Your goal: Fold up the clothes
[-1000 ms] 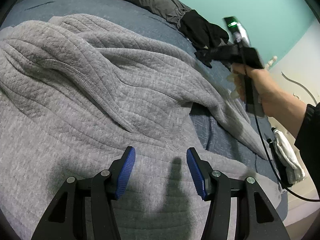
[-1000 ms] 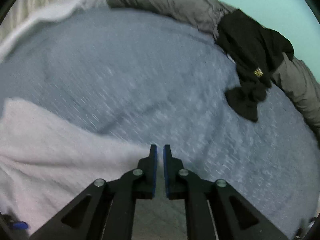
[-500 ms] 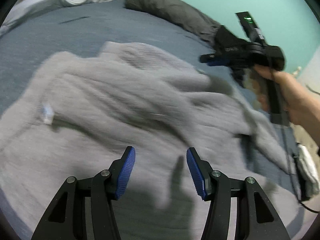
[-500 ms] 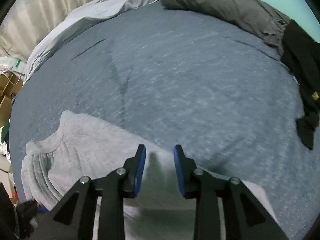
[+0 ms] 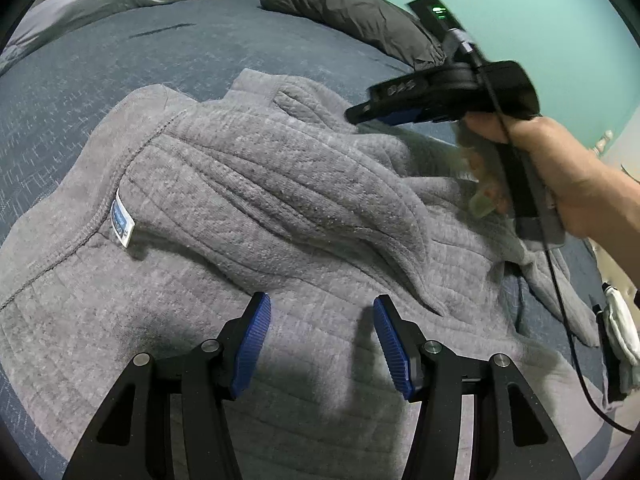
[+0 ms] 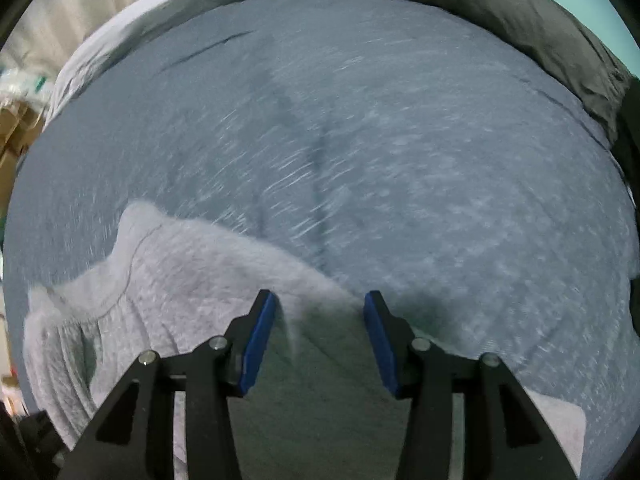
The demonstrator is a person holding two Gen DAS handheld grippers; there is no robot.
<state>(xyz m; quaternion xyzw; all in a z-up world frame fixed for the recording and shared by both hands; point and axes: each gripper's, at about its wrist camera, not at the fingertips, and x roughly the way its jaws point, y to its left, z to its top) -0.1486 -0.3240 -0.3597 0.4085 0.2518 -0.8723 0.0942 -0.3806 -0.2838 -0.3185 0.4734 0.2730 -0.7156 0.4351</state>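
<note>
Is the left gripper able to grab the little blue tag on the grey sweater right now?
Probably yes. The left gripper is open and holds nothing, and the blue tag lies exposed on the grey sweater, up and to the left, with nothing between them.

From the left wrist we look steeply down, close over the grey sweater [image 5: 248, 208], along the left gripper [image 5: 322, 344], with the right gripper [image 5: 400, 110] entering at upper right. From the right wrist we look down along its own fingers at the sweater's edge and the blue bedspread [image 6: 400, 140]. Both views share sweater, bedspread and, we think, the dark pillow [image 5: 352, 12], though the right view is blurred.
</note>
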